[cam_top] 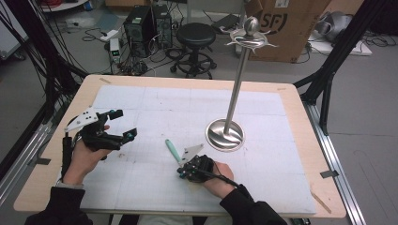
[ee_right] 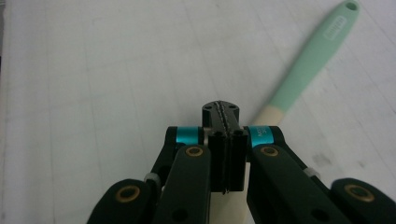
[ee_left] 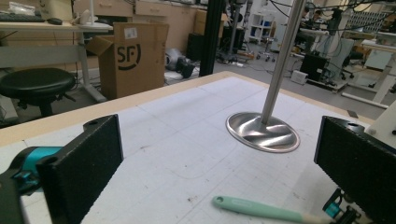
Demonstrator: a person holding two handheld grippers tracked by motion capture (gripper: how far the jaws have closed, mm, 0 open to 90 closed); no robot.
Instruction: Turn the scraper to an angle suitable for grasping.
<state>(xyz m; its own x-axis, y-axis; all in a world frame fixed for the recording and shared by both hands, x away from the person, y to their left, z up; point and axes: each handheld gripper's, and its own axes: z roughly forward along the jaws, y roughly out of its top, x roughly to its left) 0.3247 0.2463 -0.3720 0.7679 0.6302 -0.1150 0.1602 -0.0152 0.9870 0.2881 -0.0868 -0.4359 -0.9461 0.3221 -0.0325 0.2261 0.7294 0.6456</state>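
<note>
A utensil with a mint-green handle [cam_top: 172, 149] and a cream neck lies on the white mat, near the middle front. My right gripper [cam_top: 181, 173] is shut, pads pressed flat together, right over the utensil's cream end. In the right gripper view the right gripper [ee_right: 220, 109] has the handle [ee_right: 317, 51] running off to the upper right beneath it; I cannot tell whether it touches. My left gripper [cam_top: 123, 124] hovers open at the left with nothing between its jaws. From the left gripper view the left gripper [ee_left: 219, 163] faces the handle [ee_left: 252, 207] and a metal stand [ee_left: 262, 132].
The metal stand has a round base [cam_top: 225, 135], a tall pole [cam_top: 237, 79] and a ball with curved arms on top [cam_top: 251, 33]. The white mat [cam_top: 155, 103] covers the wooden table [cam_top: 291, 86]. A stool [cam_top: 195, 35], a cardboard box [cam_top: 286, 23] and computer towers [cam_top: 141, 23] stand on the floor beyond.
</note>
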